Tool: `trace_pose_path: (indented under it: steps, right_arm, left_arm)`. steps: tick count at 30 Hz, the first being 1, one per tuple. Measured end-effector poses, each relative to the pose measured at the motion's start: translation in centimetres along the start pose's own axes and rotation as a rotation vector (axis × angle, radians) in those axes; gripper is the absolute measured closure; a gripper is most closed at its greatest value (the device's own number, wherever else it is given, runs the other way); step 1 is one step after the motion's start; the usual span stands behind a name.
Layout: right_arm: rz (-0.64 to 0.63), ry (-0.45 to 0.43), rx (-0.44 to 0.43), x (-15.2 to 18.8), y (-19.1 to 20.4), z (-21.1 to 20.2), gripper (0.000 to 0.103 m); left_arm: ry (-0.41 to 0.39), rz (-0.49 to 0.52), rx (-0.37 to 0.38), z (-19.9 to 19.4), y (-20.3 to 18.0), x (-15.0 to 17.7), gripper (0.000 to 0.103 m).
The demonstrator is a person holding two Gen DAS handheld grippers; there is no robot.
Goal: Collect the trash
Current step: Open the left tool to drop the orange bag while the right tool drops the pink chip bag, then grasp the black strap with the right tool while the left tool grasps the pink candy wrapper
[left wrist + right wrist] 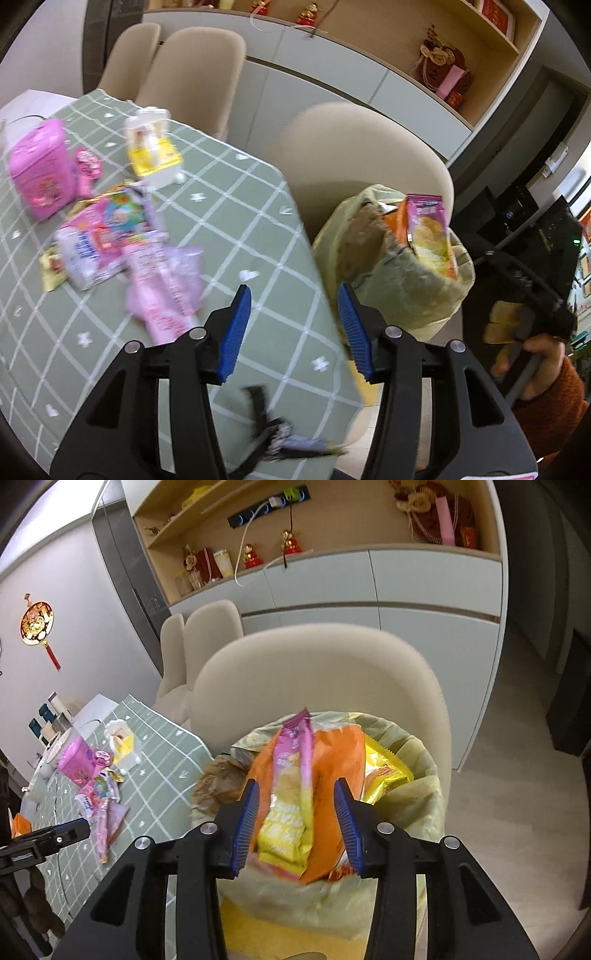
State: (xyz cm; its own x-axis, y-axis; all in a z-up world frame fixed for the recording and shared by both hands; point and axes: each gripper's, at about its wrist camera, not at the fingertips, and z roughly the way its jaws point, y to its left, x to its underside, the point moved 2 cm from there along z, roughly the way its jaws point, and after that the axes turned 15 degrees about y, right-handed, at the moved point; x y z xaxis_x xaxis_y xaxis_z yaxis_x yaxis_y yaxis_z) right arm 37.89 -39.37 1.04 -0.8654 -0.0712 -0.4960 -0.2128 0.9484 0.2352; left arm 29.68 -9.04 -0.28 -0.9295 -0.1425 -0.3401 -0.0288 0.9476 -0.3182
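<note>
Seen only from the left wrist: a dark crumpled wrapper (288, 439) lying at the near edge of the table (236, 206), and, off to the right, a hand (532, 365) in an orange sleeve gripping the handle of the other tool. Seen only from the right wrist: the inside of the lined trash bin (424, 797), with an orange bag (343, 760) and a yellow packet (388, 771) packed beside the pink-and-yellow chip bag (291, 797), plus a red wall ornament (36, 624). Lettering on the chip bag too blurred to read; likewise the print on the pink wrappers (110, 236) heaped toward the table's far left side near a pink box (40, 173). Left gripper (293, 328) released, jaws about half apart over the table's right edge, holding nothing. Right gripper (295, 819) also released, jaws spread either side of the chip bag standing in the bin, pads not pressing it.
</note>
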Motion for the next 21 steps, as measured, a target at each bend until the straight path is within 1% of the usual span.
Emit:
trace_pose_path:
  steps: [4, 7, 9, 12, 16, 21]
  right_arm:
    - [-0.024, -0.018, 0.016, 1.5, 2.1, -1.4, 0.063]
    - [-0.027, -0.005, 0.011, 2.9, 3.8, -1.5, 0.063]
    - [-0.040, 0.030, 0.000, 4.5, 5.6, -0.8, 0.063]
    - [-0.071, 0.094, -0.030, 7.1, 8.5, 0.6, 0.063]
    - [-0.099, 0.185, -0.092, 11.2, 13.1, 2.8, 0.063]
    - [-0.077, 0.218, -0.120, 14.4, 17.2, 4.1, 0.063]
  left_arm:
    - [-0.017, -0.026, -0.024, -1.1, 3.0, 1.3, 0.056]
    - [-0.006, -0.026, -0.055, -1.1, 5.5, 2.2, 0.056]
    - [0.001, -0.032, -0.074, -1.0, 7.0, 2.7, 0.056]
    - [0.005, -0.058, -0.079, -1.2, 9.4, 3.5, 0.056]
    - [0.003, -0.092, -0.065, -1.7, 12.0, 4.5, 0.056]
    - [-0.007, -0.070, -0.051, -2.3, 13.2, 5.1, 0.056]
